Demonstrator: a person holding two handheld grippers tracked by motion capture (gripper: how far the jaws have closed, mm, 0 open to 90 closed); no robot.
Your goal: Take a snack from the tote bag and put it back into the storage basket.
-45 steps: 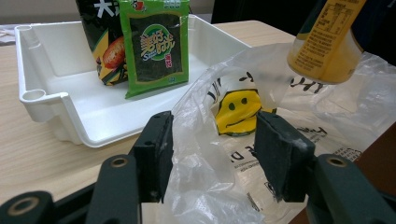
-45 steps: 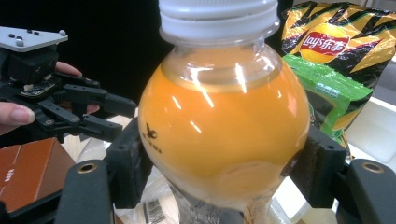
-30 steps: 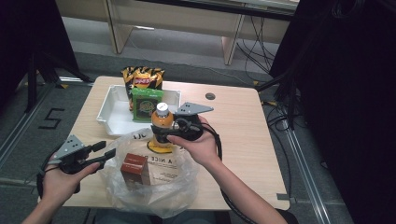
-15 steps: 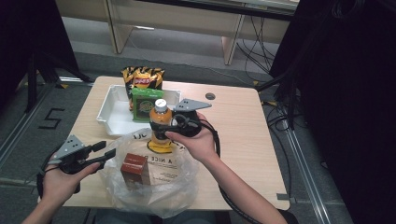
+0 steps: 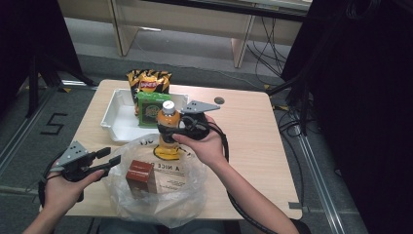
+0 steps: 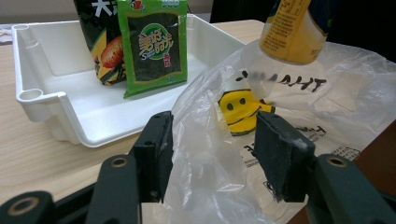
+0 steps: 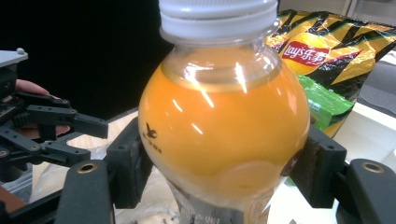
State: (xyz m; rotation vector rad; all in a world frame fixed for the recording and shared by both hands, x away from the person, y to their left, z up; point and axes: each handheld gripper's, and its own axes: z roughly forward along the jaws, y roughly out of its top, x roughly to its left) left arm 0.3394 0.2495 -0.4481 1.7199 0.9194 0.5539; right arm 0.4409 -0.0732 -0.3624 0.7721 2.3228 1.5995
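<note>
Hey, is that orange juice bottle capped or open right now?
Capped. The white cap sits on the neck of the juice bottle, which the right gripper holds upright.

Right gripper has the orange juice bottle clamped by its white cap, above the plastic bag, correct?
Not quite. The right gripper holds the orange juice bottle by its rounded shoulder below the white cap, as the right gripper view shows. It is above the plastic bag.

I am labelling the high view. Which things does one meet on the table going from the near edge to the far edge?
Brown box in the plastic bag → orange juice bottle held by the right gripper → green seaweed packet → chips bag.
</note>
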